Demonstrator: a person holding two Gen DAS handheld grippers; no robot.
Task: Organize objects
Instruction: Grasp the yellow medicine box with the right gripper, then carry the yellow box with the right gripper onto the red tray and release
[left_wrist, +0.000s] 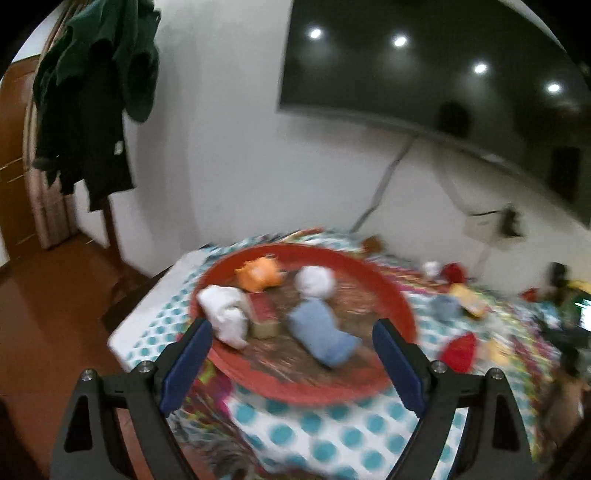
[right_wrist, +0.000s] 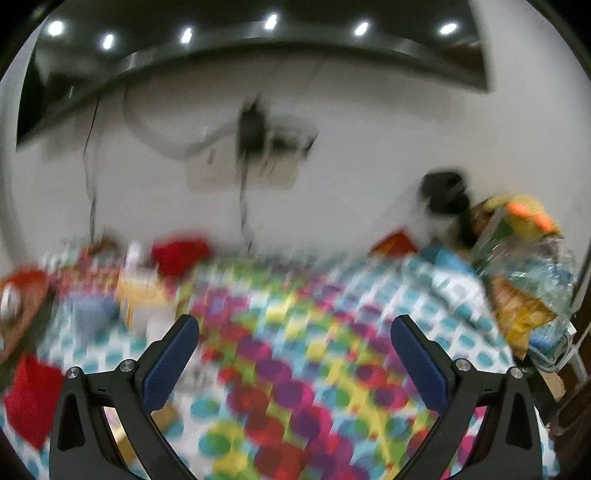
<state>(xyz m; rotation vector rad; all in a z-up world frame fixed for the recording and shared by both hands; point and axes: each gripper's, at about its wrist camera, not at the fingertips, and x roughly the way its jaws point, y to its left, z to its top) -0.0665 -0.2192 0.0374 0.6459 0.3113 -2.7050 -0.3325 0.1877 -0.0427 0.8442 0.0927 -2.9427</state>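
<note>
In the left wrist view a round red tray lies on the dotted bedspread. In it are a blue cloth, a white ball, an orange toy, a white cloth and a small red box. My left gripper stands open above the tray's near side, nothing between its fingers; the blue cloth lies below the gap. In the right wrist view my right gripper is open over the colourful spread, holding nothing. Blurred there are a red cloth, a blue item, a yellow item.
Loose items lie right of the tray: a red cloth, a blue cup-like thing, a yellow item. A pile of bags sits at the bed's right. A coat stand with dark clothes and a wall-mounted TV.
</note>
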